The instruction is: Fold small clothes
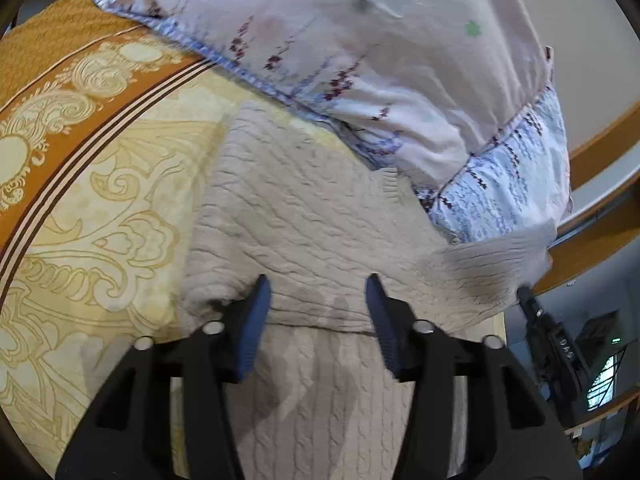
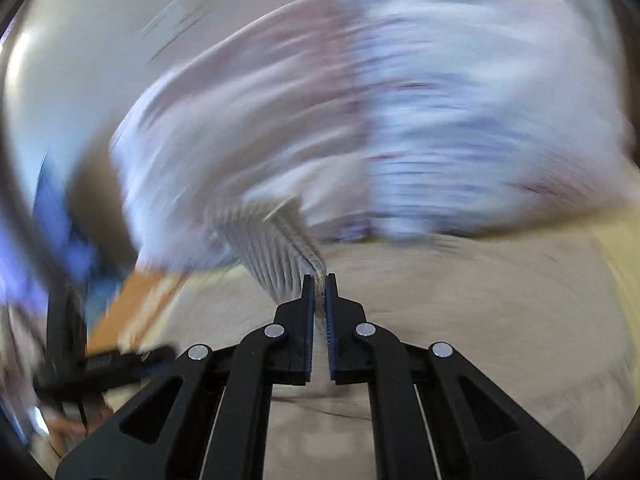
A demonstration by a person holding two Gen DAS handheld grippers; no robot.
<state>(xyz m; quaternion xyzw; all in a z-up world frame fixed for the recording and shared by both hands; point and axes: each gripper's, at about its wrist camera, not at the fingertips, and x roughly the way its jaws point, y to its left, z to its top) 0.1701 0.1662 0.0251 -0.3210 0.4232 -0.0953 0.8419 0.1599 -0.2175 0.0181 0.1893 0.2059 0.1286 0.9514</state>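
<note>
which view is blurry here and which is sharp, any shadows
Right wrist view: heavy motion smear over the pillow and bedspread; only the right tongs, shut on the ribbed edge of the knit sweater, stay crisp. Left wrist view: mostly sharp, fisheye-bent edges, soft shadows of the open left tongs on the sweater.

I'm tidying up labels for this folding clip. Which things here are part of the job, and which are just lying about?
Part of the job:
- cream cable-knit sweater
- left claw, open above the sweater
- right claw, shut on the sweater's ribbed edge

Just lying about:
- floral pillow
- yellow patterned bedspread
</note>
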